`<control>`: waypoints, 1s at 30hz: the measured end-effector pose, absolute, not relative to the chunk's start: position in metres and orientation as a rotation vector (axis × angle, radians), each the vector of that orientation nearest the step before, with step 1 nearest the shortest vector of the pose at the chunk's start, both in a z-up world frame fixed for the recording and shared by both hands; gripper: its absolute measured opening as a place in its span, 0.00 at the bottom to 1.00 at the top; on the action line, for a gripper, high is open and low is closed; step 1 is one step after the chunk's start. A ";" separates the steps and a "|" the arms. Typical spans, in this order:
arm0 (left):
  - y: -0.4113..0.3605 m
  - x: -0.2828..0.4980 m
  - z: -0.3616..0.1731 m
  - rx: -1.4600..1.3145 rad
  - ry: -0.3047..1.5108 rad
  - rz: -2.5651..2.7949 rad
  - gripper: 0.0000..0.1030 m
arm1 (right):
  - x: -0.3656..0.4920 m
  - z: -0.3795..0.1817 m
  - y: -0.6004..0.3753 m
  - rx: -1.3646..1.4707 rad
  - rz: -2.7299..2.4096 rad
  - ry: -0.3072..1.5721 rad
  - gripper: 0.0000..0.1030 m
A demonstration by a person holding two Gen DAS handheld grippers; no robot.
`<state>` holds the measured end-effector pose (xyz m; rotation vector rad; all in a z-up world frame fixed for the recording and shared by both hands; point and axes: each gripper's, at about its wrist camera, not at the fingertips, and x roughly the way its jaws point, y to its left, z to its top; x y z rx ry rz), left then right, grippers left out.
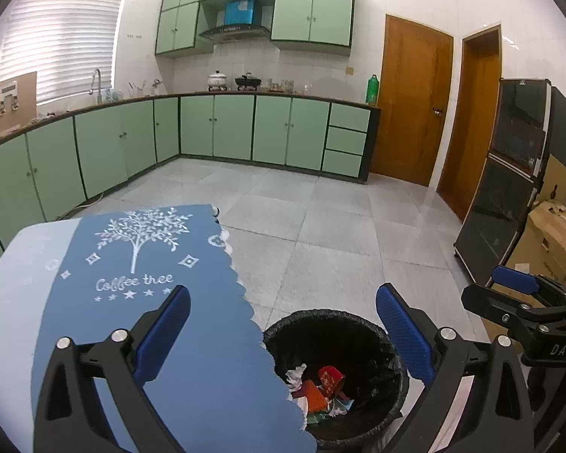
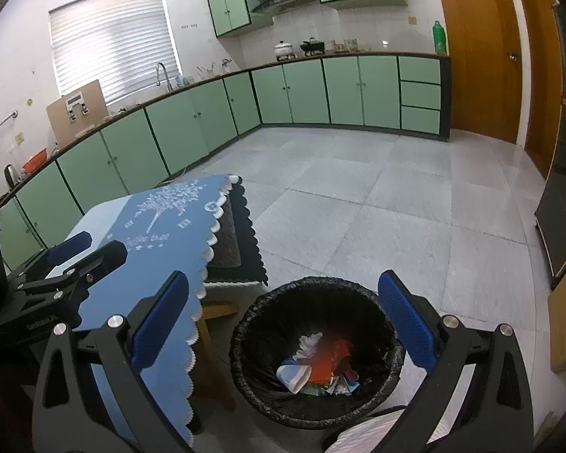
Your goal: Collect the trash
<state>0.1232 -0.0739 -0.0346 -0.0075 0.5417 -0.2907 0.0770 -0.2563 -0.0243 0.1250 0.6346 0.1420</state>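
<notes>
A round bin with a black liner (image 1: 279, 330) stands on the floor beside the table; it also shows in the right wrist view (image 2: 253, 309). Inside lie crumpled trash: a red wrapper (image 1: 330, 377), white tissue (image 2: 309, 341), an orange piece (image 2: 320, 372) and a white-blue cup (image 2: 294, 375). My left gripper (image 1: 283, 332) is open and empty, over the table edge and the bin. My right gripper (image 2: 283, 321) is open and empty above the bin; it also shows at the right of the left wrist view (image 1: 517, 294).
The table has a blue "Coffee tree" cloth (image 1: 143, 264), also in the right wrist view (image 2: 162, 222), with a dark quilted cloth (image 2: 237, 234) below. Green cabinets (image 1: 215, 128), wooden doors (image 1: 407, 102), a black cabinet (image 1: 509, 173) and cardboard boxes (image 1: 554, 238) line the tiled floor (image 1: 320, 207).
</notes>
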 end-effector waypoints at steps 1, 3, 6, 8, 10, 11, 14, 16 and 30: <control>-0.073 0.120 -0.033 -0.007 0.537 -0.292 0.94 | 0.075 -0.022 -0.254 0.122 0.145 0.628 0.95; -0.070 0.115 -0.029 -0.006 0.525 -0.289 0.94 | 0.073 -0.017 -0.251 0.117 0.149 0.618 0.95; -0.068 0.106 -0.023 -0.003 0.503 -0.288 0.94 | 0.068 -0.013 -0.248 0.113 0.156 0.604 0.95; -0.067 0.102 -0.021 0.001 0.495 -0.288 0.94 | 0.065 -0.009 -0.245 0.110 0.159 0.595 0.95; -0.066 0.099 -0.019 0.003 0.494 -0.288 0.94 | 0.064 -0.008 -0.244 0.107 0.161 0.591 0.95; -0.066 0.099 -0.018 0.002 0.492 -0.288 0.94 | 0.063 -0.007 -0.243 0.106 0.162 0.590 0.95; -0.066 0.096 -0.017 0.004 0.487 -0.284 0.94 | 0.060 -0.005 -0.241 0.101 0.165 0.584 0.95; -0.066 0.095 -0.016 0.003 0.485 -0.284 0.94 | 0.060 -0.004 -0.239 0.099 0.166 0.582 0.95; -0.063 0.089 -0.014 -0.004 0.482 -0.280 0.94 | 0.059 -0.002 -0.233 0.091 0.175 0.583 0.95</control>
